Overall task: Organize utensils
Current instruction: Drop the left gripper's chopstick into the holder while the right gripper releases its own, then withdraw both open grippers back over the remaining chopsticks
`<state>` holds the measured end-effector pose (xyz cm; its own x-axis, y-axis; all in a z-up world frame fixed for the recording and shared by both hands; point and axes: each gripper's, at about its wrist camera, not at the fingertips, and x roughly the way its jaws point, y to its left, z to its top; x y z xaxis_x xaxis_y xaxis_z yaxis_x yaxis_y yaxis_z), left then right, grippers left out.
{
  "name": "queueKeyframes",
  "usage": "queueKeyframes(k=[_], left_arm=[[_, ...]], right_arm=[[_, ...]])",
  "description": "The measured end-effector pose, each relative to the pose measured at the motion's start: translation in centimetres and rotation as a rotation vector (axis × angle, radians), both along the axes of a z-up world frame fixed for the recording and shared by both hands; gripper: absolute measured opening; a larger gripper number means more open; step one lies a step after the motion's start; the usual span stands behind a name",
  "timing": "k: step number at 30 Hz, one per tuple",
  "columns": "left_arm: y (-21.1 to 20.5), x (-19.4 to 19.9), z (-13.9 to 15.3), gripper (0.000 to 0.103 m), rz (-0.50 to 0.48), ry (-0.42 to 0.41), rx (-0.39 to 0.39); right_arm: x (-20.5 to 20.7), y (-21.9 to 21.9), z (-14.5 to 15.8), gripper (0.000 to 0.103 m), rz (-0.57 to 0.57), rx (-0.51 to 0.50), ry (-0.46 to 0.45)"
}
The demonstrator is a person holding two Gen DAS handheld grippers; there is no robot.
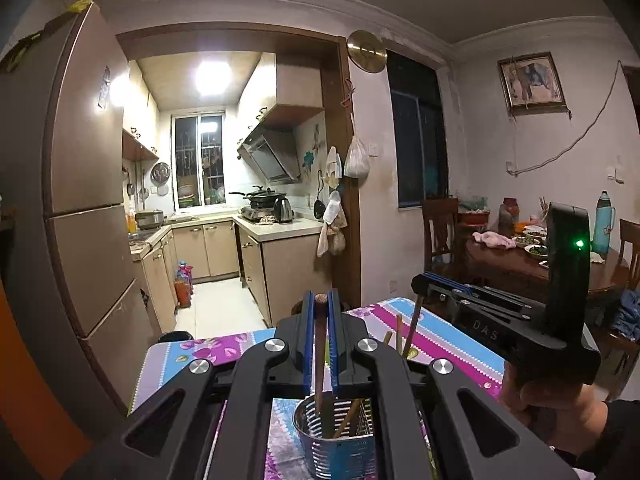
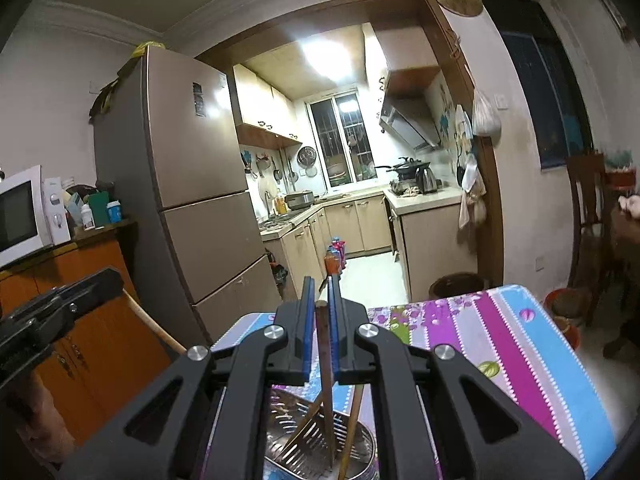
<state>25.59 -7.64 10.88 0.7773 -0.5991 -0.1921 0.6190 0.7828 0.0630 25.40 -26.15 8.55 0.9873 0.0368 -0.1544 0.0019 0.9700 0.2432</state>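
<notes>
A perforated metal utensil holder (image 1: 334,432) stands on the table (image 1: 448,344), which is covered by a striped floral cloth in pink, purple and blue. Several wooden utensils stand inside the holder and lean against its wall.

The left gripper (image 1: 320,304) is just above the holder. Its blue-edged jaws are nearly closed and they clamp a round brown wooden handle (image 1: 319,356), which goes down between them into the holder. The top end of this handle shows a little above the fingertips.

The right gripper (image 2: 319,292) is also above the holder (image 2: 320,446). Its jaws are narrow and they hold a flat dark wooden stick (image 2: 326,368), whose lower end reaches into the slotted container. Two other wooden handles (image 2: 354,416) lean beside it there.

In the left wrist view the right gripper (image 1: 424,282) is seen from the side, with a hand (image 1: 560,408) around its grip and a green light on its body.

Behind the table there is a tall refrigerator (image 2: 192,184), a white microwave (image 2: 22,212) on an orange cabinet (image 2: 80,320), and the lit kitchen (image 1: 216,184). A dining table (image 1: 532,264) with dishes stands at the right.
</notes>
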Motion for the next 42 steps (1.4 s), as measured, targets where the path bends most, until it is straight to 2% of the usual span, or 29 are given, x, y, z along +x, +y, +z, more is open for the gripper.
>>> queueKeyframes(k=[7,11,16,19,21,26,30,36,40,42], left_arm=[[-0.4,-1.5,0.7,0.008,-0.035,-0.017,0.018],[-1.5,0.3,-1.1,0.008,-0.041,0.036,0.071],[-2.1,2.7,-4.2,0.008,-0.009,0.113,0.079],[-1.3,2.9,-5.0,0.015,0.016,0.116,0.086],[0.4,2.3,-4.7,0.024,0.042,0.097,0.068],[6.7,-0.6,-3.0,0.034,0.12,0.04,-0.029],[11.9,-4.7,-2.9,0.037,0.188,-0.015,-0.035],[18.5,-12.3,-5.2,0.046,0.307,-0.038,0.041],[20.7,-18.2,-8.5,0.047,0.367,-0.038,0.143],[20.7,-21.2,-10.9,0.047,0.367,-0.028,0.209]], right_arm=[[0.3,0.7,0.3,0.005,0.018,-0.013,0.011],[1.0,0.7,-0.4,0.005,0.026,0.005,0.05],[1.7,0.5,-1.7,0.006,0.028,0.02,0.117],[0.5,0.1,-1.5,0.016,-0.004,-0.021,0.106],[-0.8,-0.7,-1.0,0.018,-0.024,-0.041,0.094],[-6.4,-3.8,-0.4,0.018,-0.061,-0.083,0.084],[-12.4,-5.1,-1.2,0.018,-0.094,-0.142,0.106],[-22.7,-6.2,-4.0,0.025,-0.157,-0.19,0.149],[-27.4,-6.0,-6.7,0.026,-0.213,-0.202,0.212],[-29.4,-5.7,-8.6,0.032,-0.231,-0.187,0.248]])
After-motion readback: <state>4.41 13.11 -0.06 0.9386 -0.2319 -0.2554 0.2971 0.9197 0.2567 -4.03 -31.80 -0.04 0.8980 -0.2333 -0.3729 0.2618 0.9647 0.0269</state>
